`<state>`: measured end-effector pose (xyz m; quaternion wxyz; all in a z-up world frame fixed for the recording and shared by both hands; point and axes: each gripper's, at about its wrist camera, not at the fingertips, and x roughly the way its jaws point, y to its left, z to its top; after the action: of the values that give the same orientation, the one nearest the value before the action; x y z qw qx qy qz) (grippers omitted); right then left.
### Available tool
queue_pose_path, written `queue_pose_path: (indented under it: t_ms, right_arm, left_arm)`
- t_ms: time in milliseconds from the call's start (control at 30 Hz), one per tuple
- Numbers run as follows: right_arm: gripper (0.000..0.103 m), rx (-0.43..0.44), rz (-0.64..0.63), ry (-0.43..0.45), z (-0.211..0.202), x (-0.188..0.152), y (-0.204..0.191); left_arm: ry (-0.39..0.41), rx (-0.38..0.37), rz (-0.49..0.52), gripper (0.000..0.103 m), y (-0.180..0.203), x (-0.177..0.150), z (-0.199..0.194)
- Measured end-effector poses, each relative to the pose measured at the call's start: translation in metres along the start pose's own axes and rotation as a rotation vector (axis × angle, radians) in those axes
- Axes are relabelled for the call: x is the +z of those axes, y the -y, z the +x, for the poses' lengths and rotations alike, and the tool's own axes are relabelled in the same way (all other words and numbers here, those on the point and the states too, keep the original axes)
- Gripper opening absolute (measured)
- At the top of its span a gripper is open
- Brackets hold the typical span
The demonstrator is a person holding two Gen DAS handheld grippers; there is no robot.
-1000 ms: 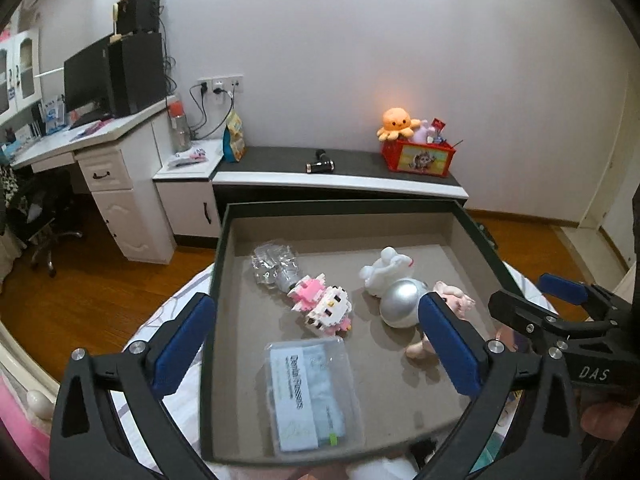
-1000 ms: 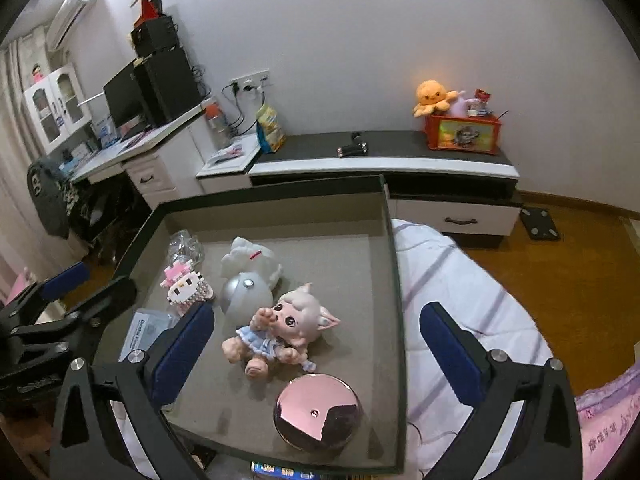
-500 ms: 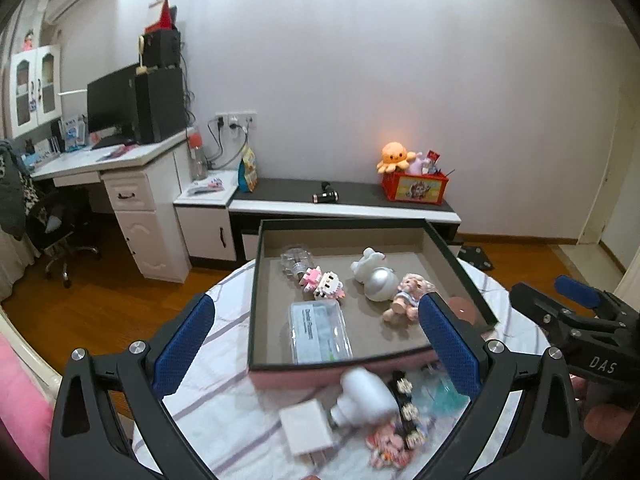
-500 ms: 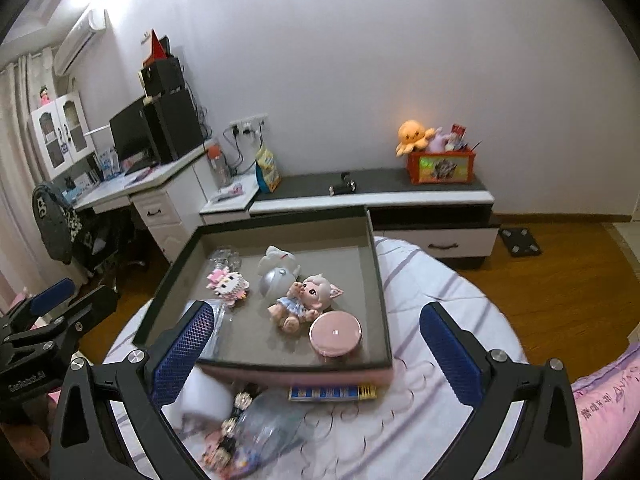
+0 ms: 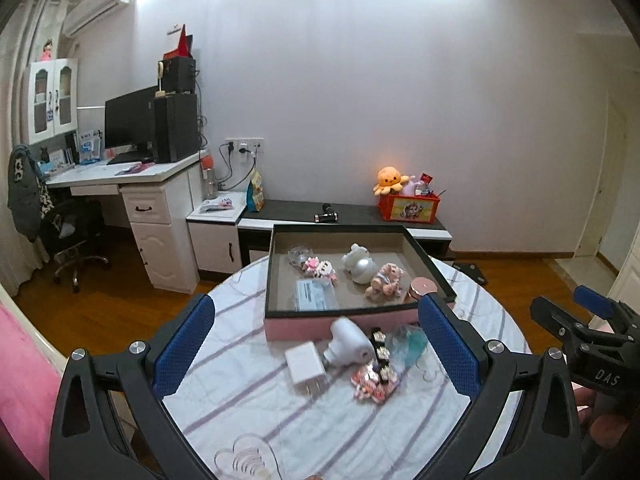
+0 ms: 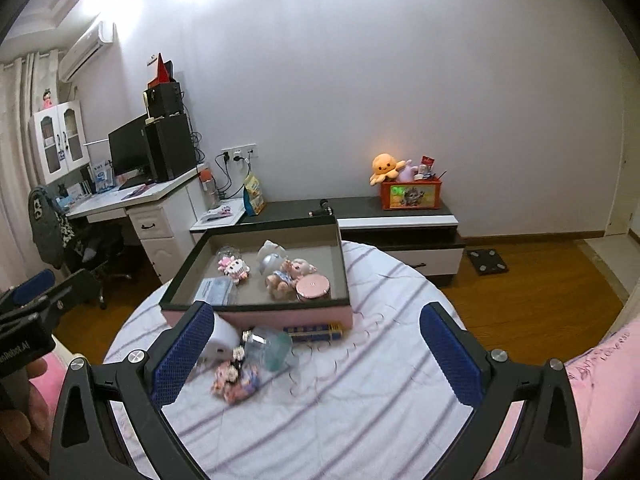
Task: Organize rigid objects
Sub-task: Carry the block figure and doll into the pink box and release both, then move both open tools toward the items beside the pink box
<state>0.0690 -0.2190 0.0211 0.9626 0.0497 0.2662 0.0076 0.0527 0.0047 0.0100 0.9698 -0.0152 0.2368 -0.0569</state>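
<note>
Both my grippers held above the table [image 5: 248, 396] — jaws apart, empty.
Box [image 5: 344, 320] ahead of left gripper [image 5: 316, 344]; charger [image 5: 306, 368] between its fingers; right gripper [image 6: 316, 344] alongside.

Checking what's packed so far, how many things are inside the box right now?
7 in the box: clear bag, pink block figure, card packet, white figurine, silver ball, pig doll, pink round tin. Smaller pieces may be hidden.

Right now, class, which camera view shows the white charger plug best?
The left wrist view: the white charger plug lies fully visible on the tablecloth. In the right wrist view, a gripper finger hides most of it.
</note>
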Motion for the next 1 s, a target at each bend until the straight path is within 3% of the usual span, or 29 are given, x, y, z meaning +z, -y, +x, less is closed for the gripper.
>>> queue_pose_path:
  t_ms: [500, 1000]
  right_arm:
    - [0.103, 0.002, -0.037, 0.011, -0.028, -0.016, -0.013]
    - [0.103, 0.003, -0.039, -0.013, -0.018, -0.019, -0.014]
  left_arm:
    - [-0.008, -0.018, 0.017, 0.103, 0.006, -0.02, -0.032]
    - [-0.034, -0.01, -0.002, 0.103, 0.002, -0.026, -0.023]
